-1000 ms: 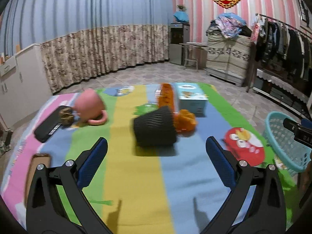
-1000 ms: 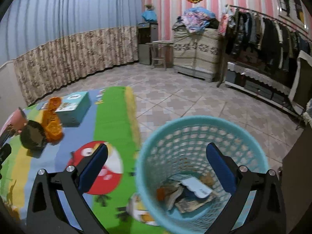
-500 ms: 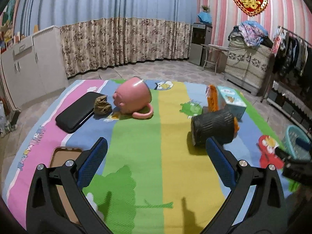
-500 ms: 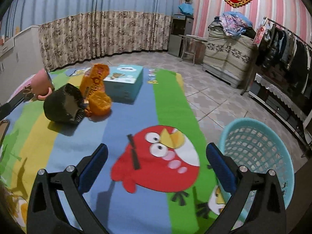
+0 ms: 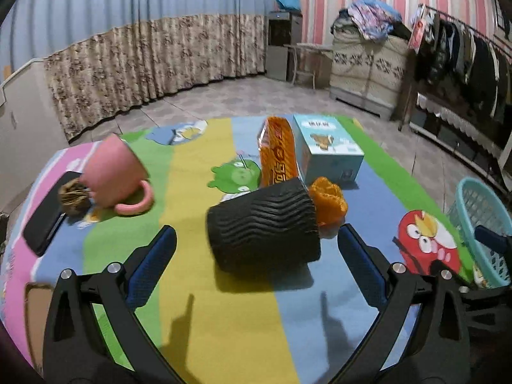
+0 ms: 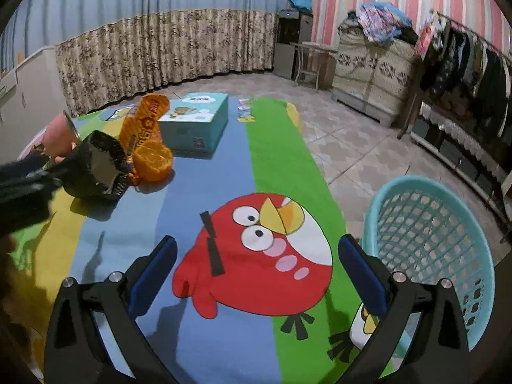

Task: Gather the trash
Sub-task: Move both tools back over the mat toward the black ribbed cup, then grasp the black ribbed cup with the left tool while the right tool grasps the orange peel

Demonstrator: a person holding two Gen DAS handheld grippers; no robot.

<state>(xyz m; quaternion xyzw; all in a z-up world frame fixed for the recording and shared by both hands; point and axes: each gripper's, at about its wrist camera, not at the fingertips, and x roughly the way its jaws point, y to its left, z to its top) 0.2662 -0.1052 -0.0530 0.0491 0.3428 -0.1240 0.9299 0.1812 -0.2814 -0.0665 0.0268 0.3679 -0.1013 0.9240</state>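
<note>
Over on the left of the play mat (image 5: pixel 249 329), a small brown crumpled wad (image 5: pixel 71 194) sits tucked against a tipped pink mug (image 5: pixel 112 172), likely trash. Next, the left tool (image 5: pixel 256 268) hangs with jaws spread wide and empty, lined up on the toppled black ribbed cup (image 5: pixel 262 227); an orange peel (image 5: pixel 328 199) touches its rim. The right tool (image 6: pixel 256 275), equally agape and empty, waits just beside the teal basket (image 6: pixel 448 198), handy for drop-offs.
</note>
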